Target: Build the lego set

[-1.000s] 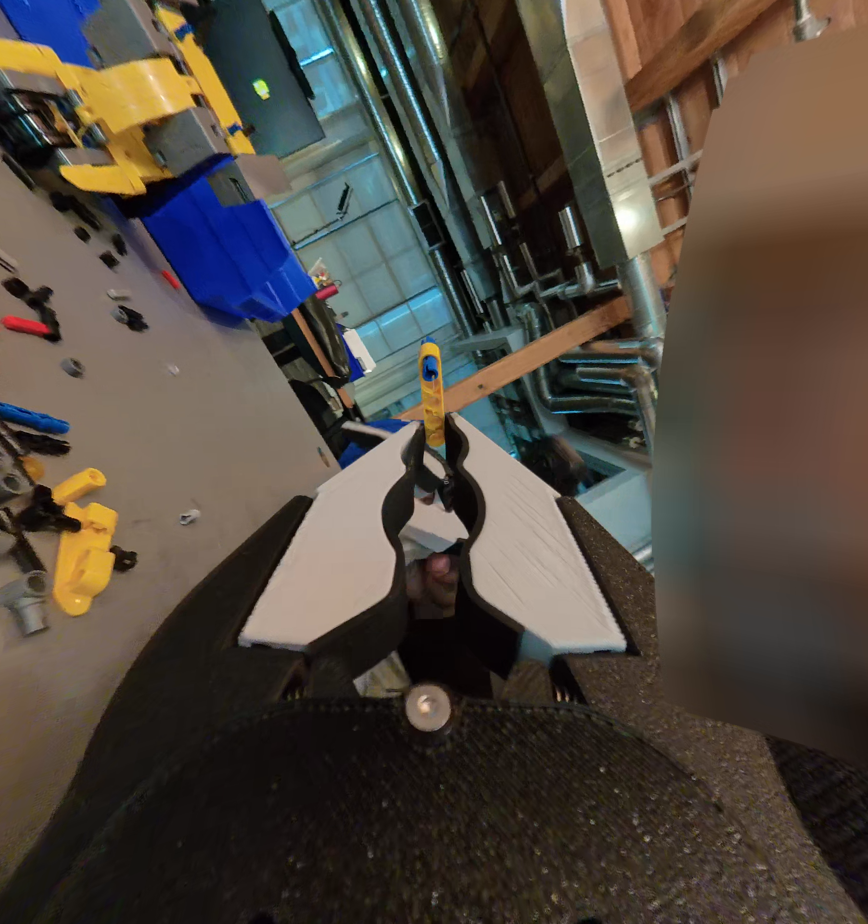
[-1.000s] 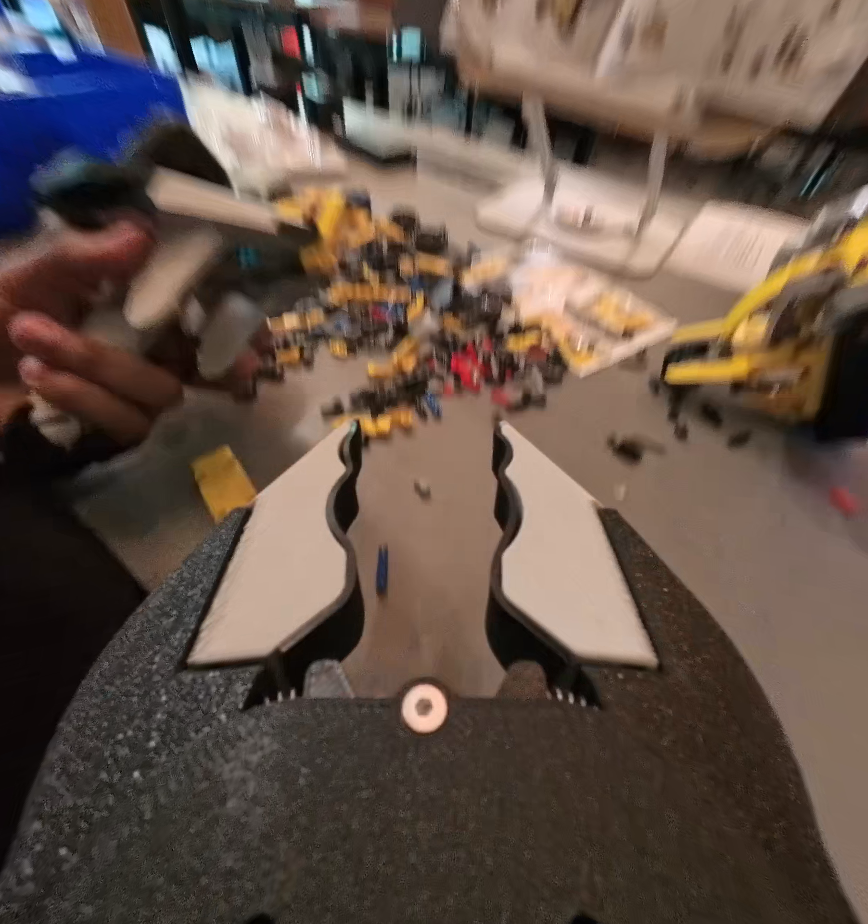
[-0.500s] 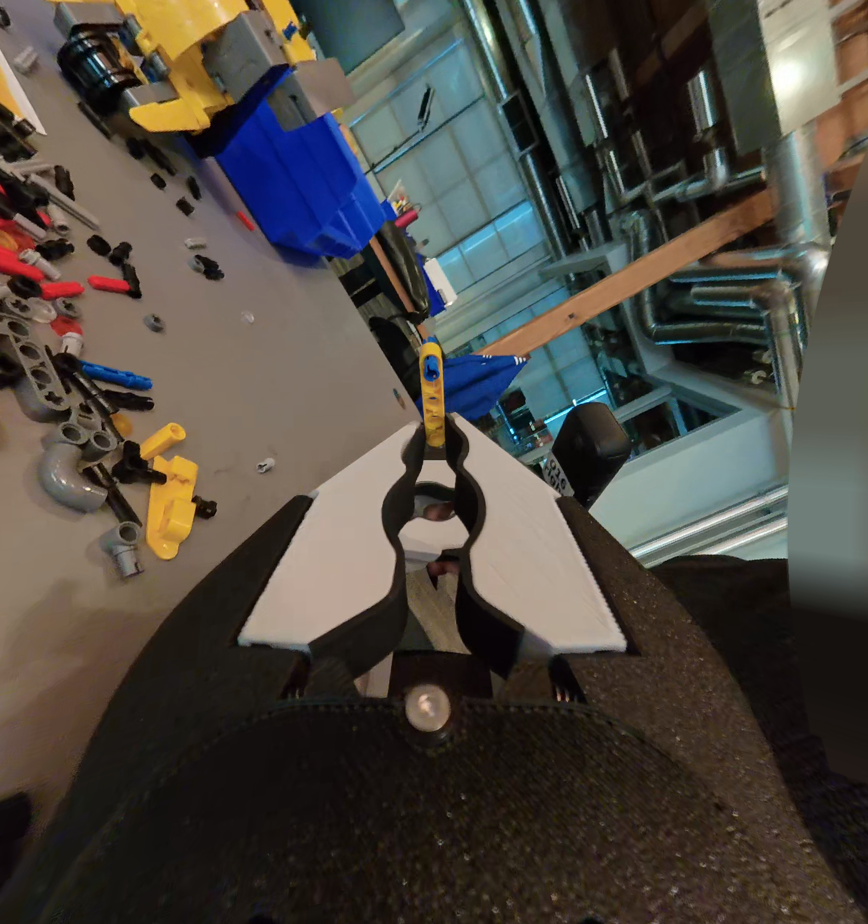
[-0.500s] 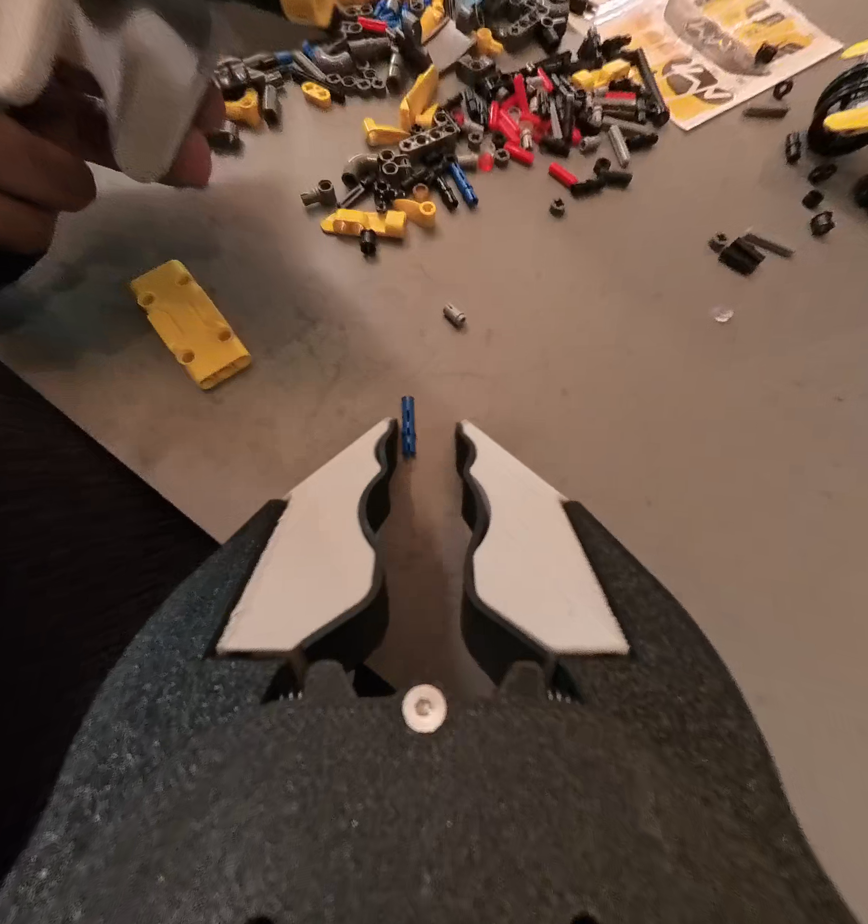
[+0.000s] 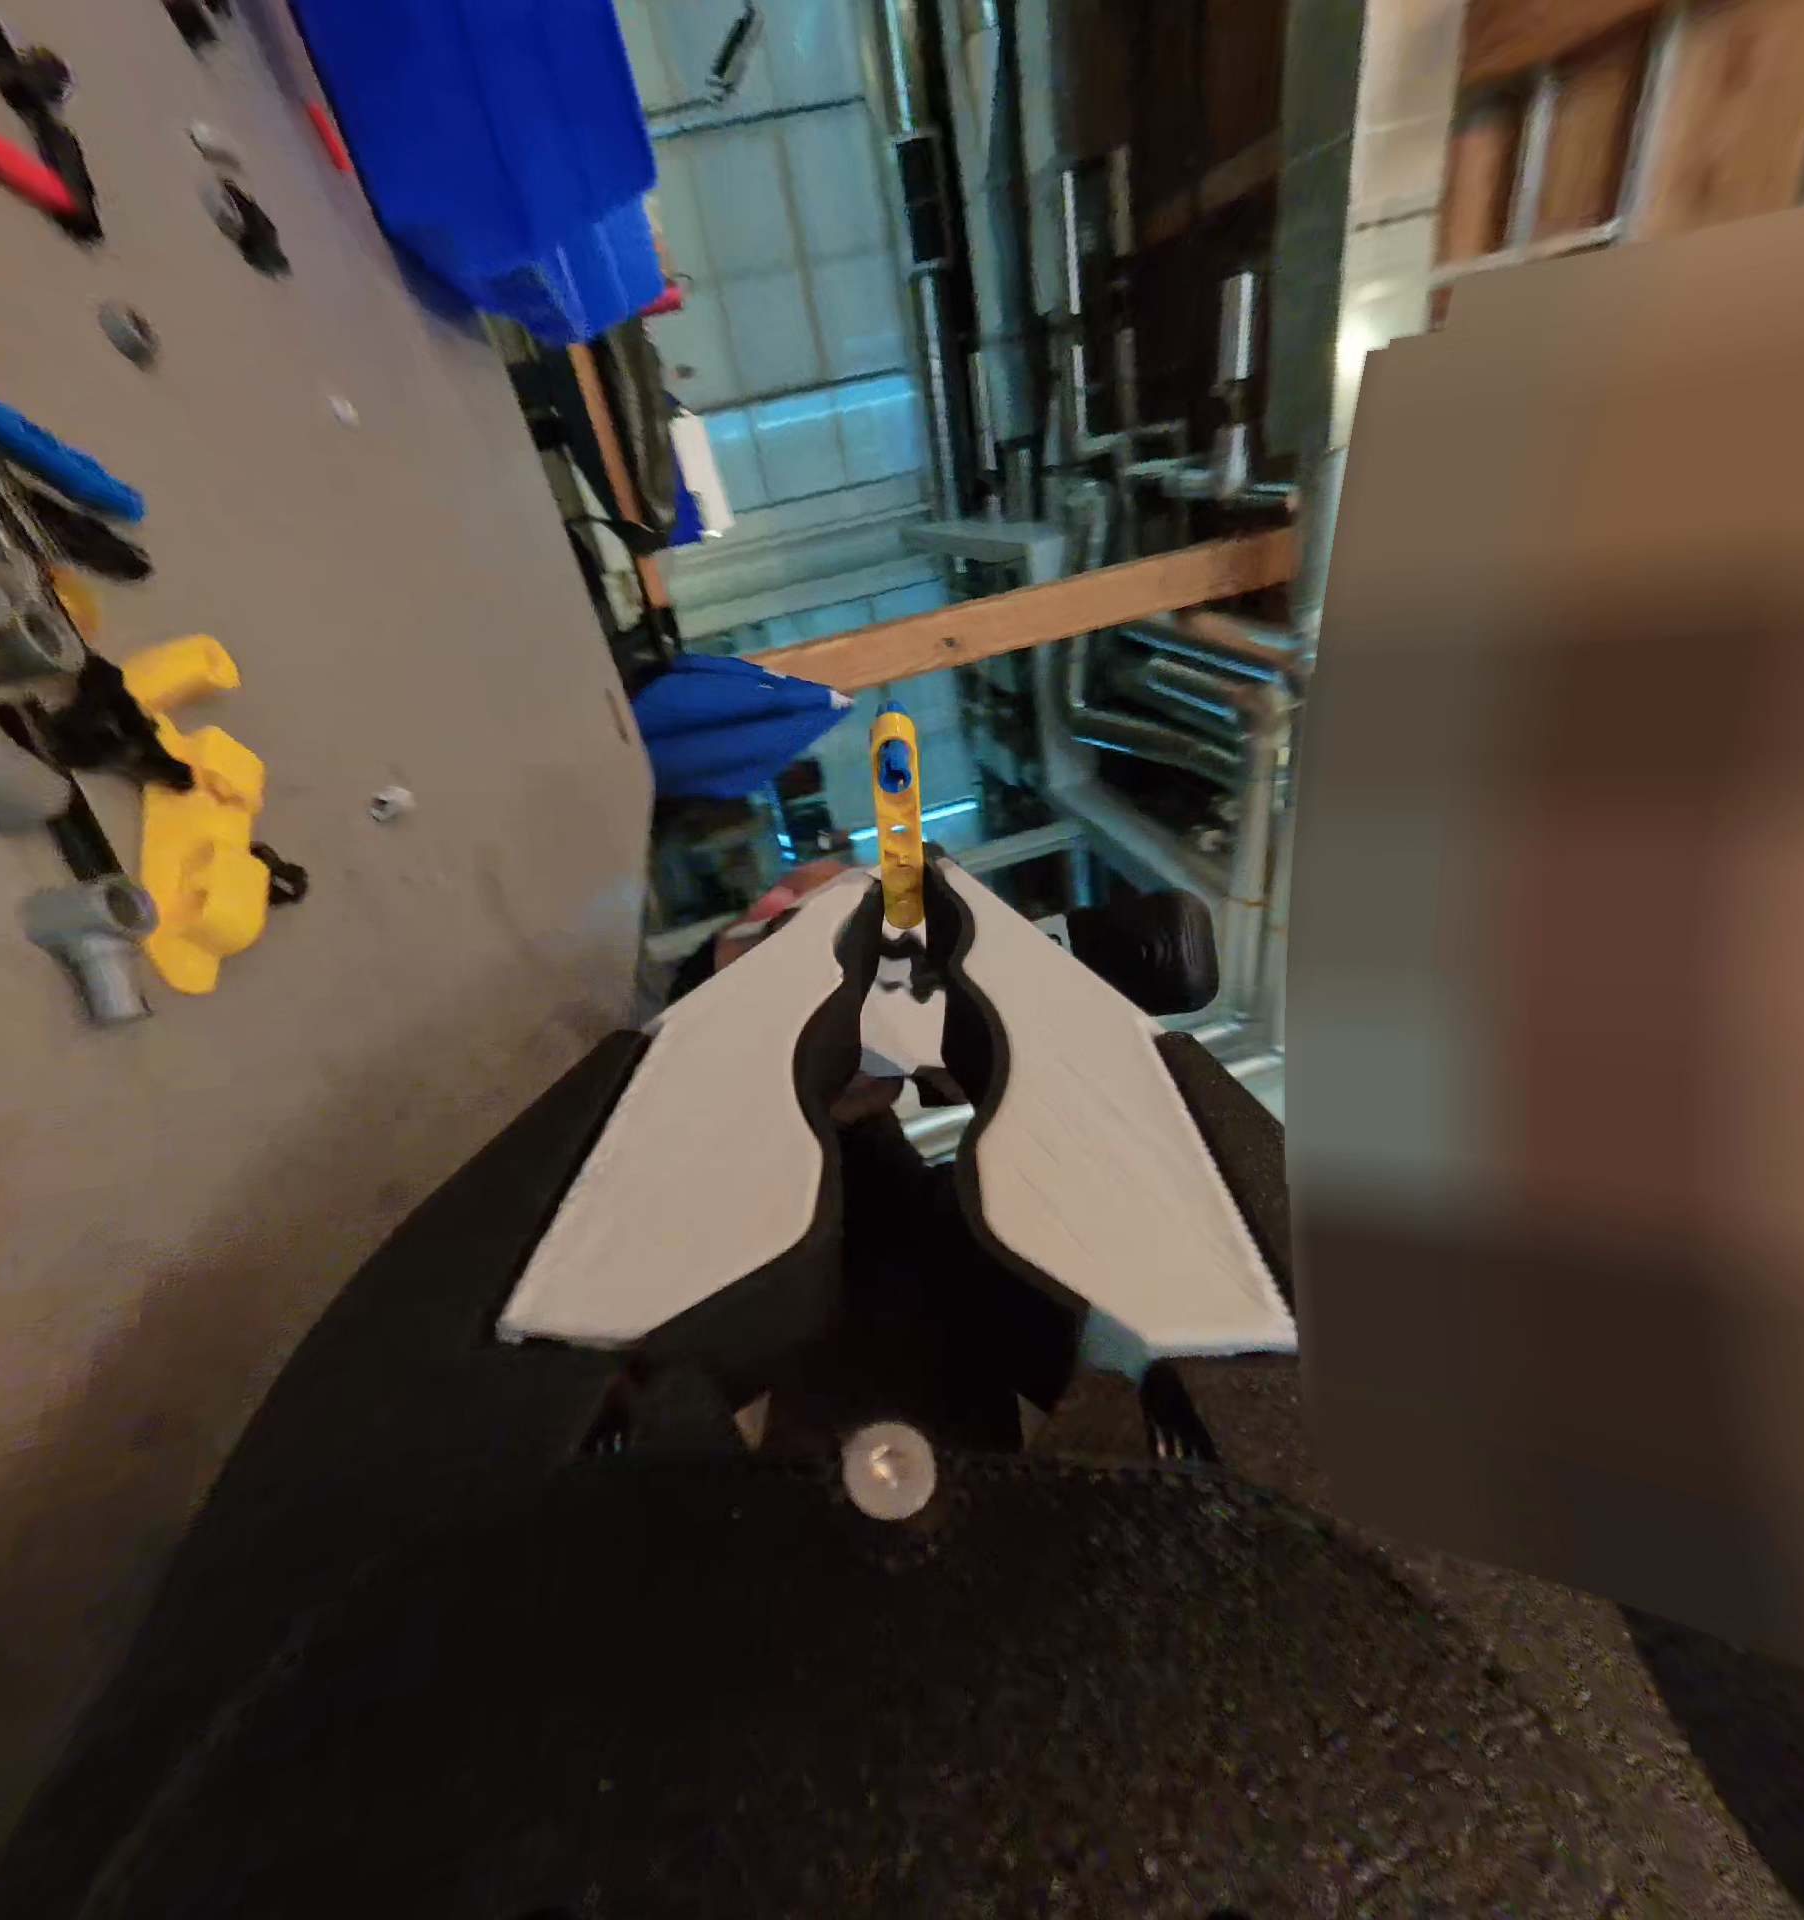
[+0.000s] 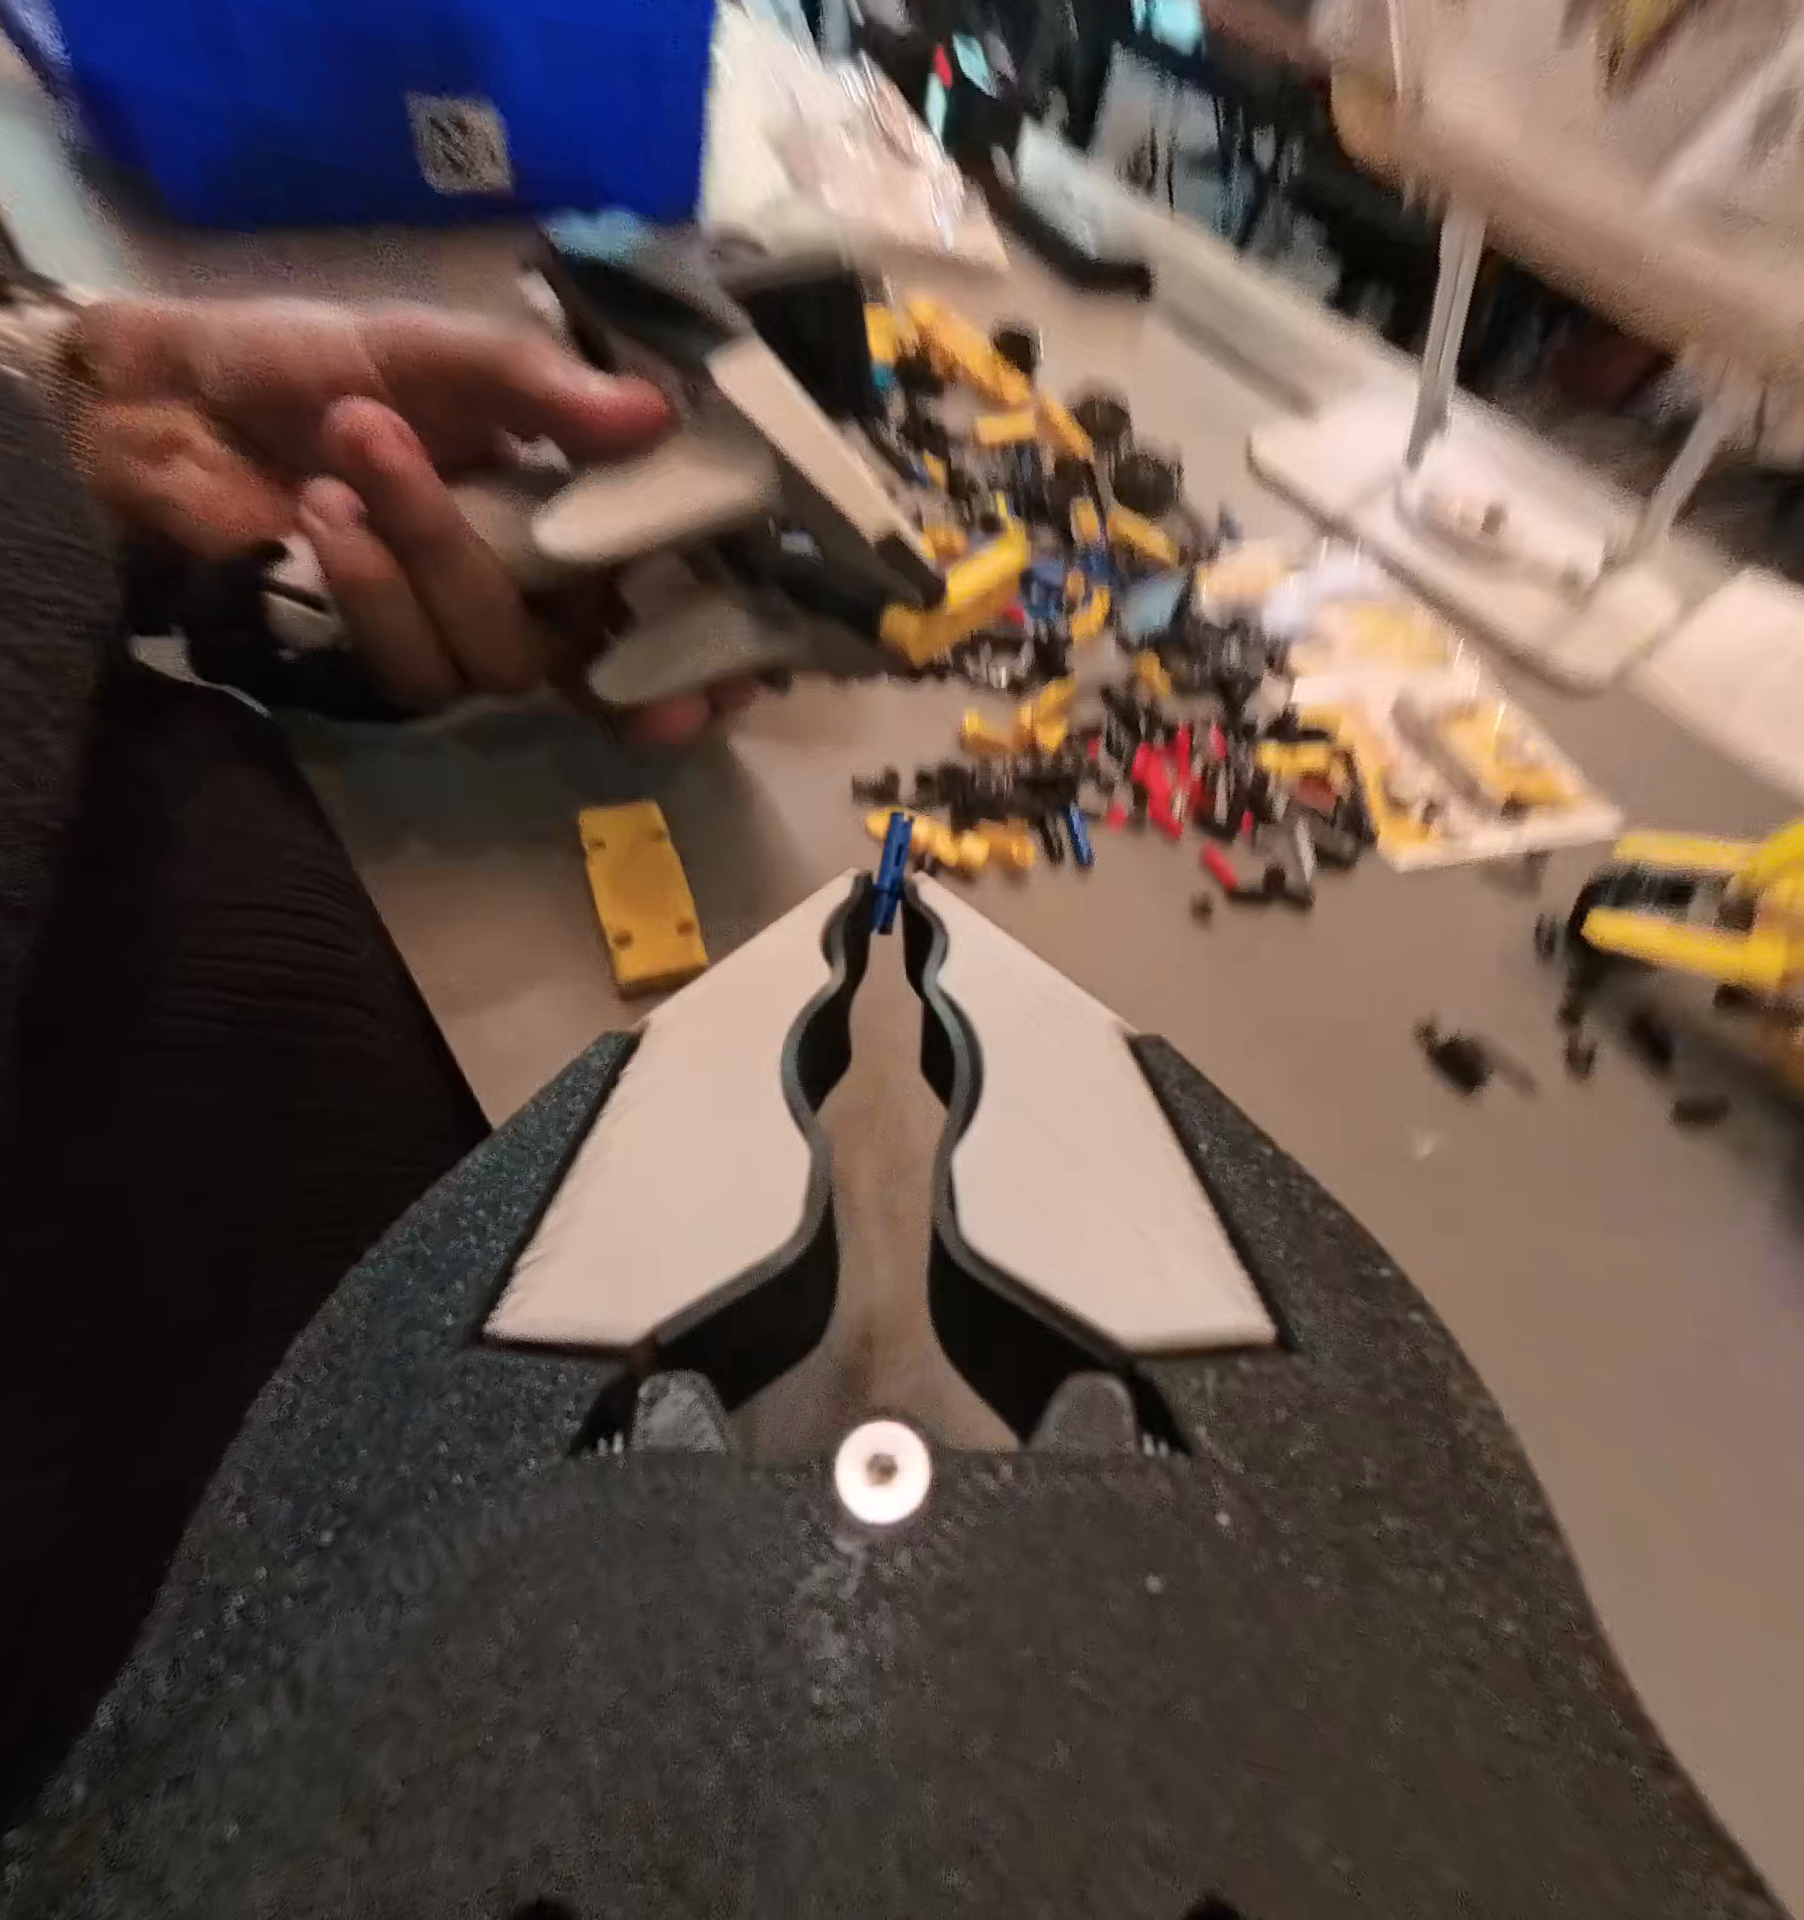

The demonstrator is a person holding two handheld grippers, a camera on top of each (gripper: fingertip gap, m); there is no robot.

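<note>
My left gripper (image 5: 900, 902) is shut on a thin yellow lego beam (image 5: 896, 821) that has a blue pin in its top hole. It holds the beam up off the table, tilted toward the room. My right gripper (image 6: 885, 902) is shut on a small blue pin (image 6: 889, 871) and holds it above the grey table (image 6: 1137, 1049). The left gripper (image 6: 815, 520) also shows in the right wrist view, held in a hand (image 6: 358, 468) at the upper left. A pile of loose yellow, black and red lego parts (image 6: 1085, 675) lies beyond it.
A flat yellow panel (image 6: 640, 894) lies near the table's front edge. A partly built yellow model (image 6: 1739, 935) stands at the right, by an instruction booklet (image 6: 1449, 748). A blue bin (image 6: 378, 104) stands at the back left. Yellow and grey pieces (image 5: 191, 831) lie at the left. The gap from one gripper's tips to the other's is roughly 5 cm.
My right gripper closed on the blue pin that lay on the table and lifted it. My left gripper kept its hold on the yellow beam while tilting.
</note>
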